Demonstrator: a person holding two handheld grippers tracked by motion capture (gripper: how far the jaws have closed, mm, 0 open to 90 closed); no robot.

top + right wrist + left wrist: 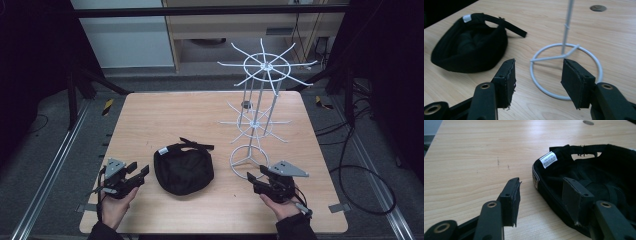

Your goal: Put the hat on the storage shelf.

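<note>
Both hands hold black two-finger grippers: left gripper [139, 171], right gripper [256, 180]. Grey three-cornered plate on top of each, brass-ringed screw holes, frayed black pads on fingers [510, 201]. Dark sleeves, trailing black cables.

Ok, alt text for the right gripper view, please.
The right tool hangs open just above the wooden table, its two black jaws framing the white ring base of a wire rack. A black cap lies upside down to the left, strap trailing toward the rack.
</note>
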